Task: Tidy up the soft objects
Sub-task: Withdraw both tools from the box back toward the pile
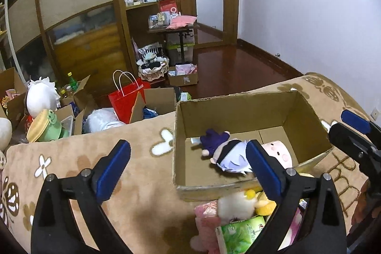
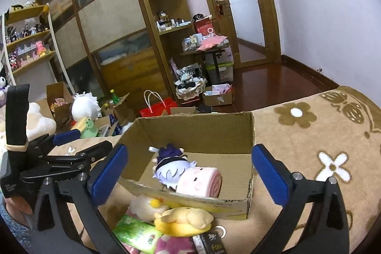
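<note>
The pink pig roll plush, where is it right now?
In the right wrist view, the pink pig roll plush lies inside the cardboard box, against the white-haired doll.

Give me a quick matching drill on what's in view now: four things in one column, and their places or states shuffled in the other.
Things:
1. white-haired doll
2. pink roll plush
3. yellow plush
4. right gripper

Places or states:
A. outside the cardboard box, on the blanket at its near wall
B. jaws wide, nothing between them
C. inside the box, purple outfit, lying down
D. inside the box, on its side against the doll

Pairs: 1-C, 2-D, 3-A, 4-B
</note>
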The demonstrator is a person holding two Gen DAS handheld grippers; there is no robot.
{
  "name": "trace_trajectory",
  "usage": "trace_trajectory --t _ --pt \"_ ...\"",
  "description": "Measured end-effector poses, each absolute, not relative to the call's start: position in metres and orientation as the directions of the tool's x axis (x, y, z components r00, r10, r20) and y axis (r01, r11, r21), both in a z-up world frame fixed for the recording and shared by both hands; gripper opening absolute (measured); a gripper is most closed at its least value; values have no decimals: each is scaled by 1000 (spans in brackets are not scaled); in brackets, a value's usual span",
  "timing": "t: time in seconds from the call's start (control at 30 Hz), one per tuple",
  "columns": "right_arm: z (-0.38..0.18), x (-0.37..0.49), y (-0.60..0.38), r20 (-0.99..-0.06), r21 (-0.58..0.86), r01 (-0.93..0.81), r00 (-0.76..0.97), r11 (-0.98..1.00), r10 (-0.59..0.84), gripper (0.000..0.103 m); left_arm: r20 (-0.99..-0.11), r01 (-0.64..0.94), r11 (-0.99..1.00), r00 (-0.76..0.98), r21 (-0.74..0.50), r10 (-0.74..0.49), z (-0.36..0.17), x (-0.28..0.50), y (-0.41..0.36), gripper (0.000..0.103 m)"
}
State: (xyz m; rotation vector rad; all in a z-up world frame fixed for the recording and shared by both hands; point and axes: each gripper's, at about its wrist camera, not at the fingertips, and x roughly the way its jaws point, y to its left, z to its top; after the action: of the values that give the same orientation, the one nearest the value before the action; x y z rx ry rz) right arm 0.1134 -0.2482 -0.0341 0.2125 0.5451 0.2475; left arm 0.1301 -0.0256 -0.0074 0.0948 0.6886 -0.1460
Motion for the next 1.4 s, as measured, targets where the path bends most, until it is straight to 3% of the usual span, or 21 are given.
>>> trace_trajectory --t 0.5,1.03,1.4 --pt "-35 84 -257 -504 276 -135 822 952 263 103 -662 171 982 746 84 -74 -2 90 -21 102" --pt "-73 88 -249 -597 314 -124 745 941 297 103 -793 195 981 600 19 -104 -54 103 -31 102" --pt "-104 101 -245 -652 354 -108 684 929 328 98 -834 208 978 537 -19 -130 -78 113 -35 102"
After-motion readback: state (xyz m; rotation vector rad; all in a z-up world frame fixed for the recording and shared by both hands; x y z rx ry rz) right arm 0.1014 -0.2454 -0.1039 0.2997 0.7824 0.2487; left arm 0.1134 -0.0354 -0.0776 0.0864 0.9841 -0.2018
